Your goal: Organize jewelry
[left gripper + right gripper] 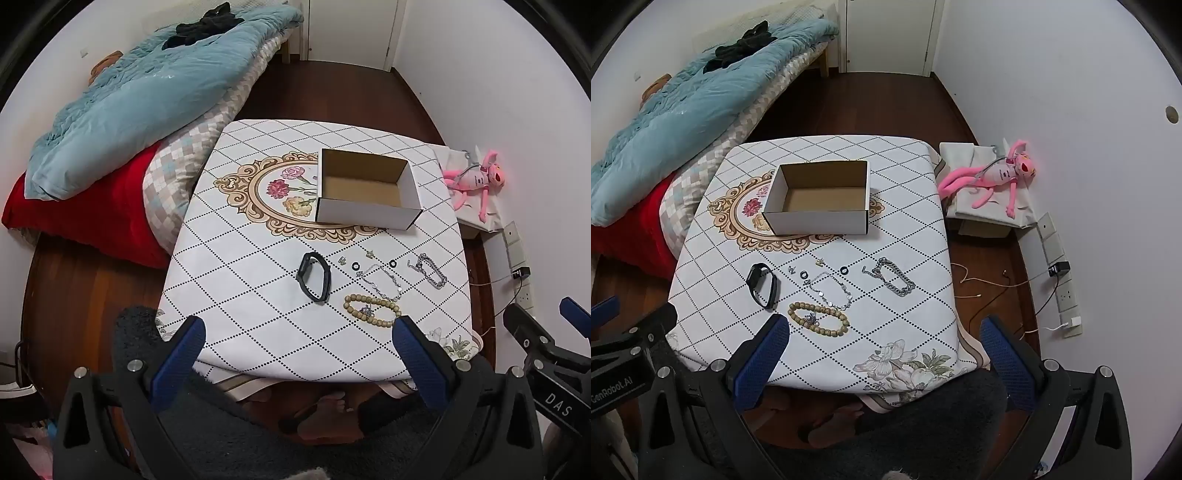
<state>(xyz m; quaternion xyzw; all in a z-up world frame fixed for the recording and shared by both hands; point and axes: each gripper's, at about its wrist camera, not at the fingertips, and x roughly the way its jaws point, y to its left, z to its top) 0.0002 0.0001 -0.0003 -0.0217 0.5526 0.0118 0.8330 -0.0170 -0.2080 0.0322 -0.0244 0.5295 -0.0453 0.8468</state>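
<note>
An empty white cardboard box (365,188) (818,197) stands open on the patterned tablecloth (258,258) (905,258). In front of it lie a black smart band (314,277) (761,285), a wooden bead bracelet (372,310) (818,318), a thin silver chain (380,282) (831,291), a heavy silver link bracelet (430,271) (895,278), two small black rings (355,266) (843,270) and tiny earrings (342,260) (820,261). My left gripper (299,339) hangs open above the table's near edge. My right gripper (884,343) is open too, over the near right corner. Both are empty.
A bed with a blue quilt (147,96) and red blanket (88,214) lies left of the table. A pink plush toy (997,177) rests on a white bag on the right. Cables and wall sockets (1060,266) run along the right wall. A person's bare feet (325,406) show under the table.
</note>
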